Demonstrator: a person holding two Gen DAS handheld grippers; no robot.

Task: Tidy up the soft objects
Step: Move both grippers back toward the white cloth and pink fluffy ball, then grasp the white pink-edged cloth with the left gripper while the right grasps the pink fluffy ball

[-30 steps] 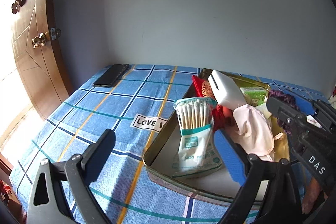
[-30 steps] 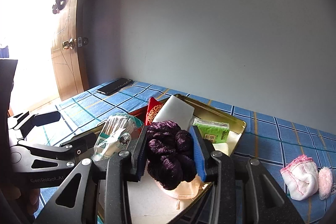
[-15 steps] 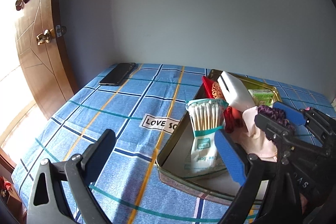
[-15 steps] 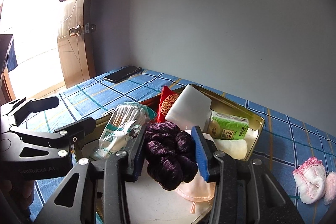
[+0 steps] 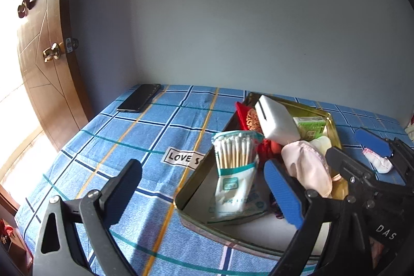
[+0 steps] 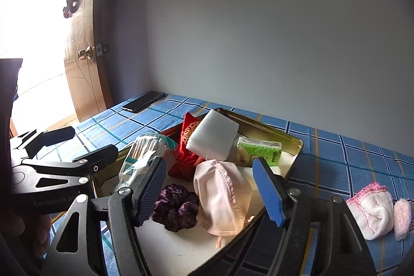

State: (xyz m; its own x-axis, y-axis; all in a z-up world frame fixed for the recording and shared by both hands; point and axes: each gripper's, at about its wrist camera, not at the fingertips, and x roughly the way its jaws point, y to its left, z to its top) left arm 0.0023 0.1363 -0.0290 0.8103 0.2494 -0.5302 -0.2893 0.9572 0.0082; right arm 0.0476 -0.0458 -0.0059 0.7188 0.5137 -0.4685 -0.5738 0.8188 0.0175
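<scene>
A gold metal tin on the blue plaid cloth holds soft items. A purple scrunchie lies loose on the tin floor beside a pink cloth pouch. My right gripper is open above them, holding nothing. My left gripper is open and empty over the tin's left wall. A white sock with pink trim and a pink puff lie on the cloth to the right of the tin.
The tin also holds a cotton swab pack, a red pouch, a white sponge block and green tissues. A black phone lies at the far left. A wooden door stands left, a wall behind.
My right gripper opened and let go of the purple scrunchie, which now lies in the tin. Both grippers drew back slightly.
</scene>
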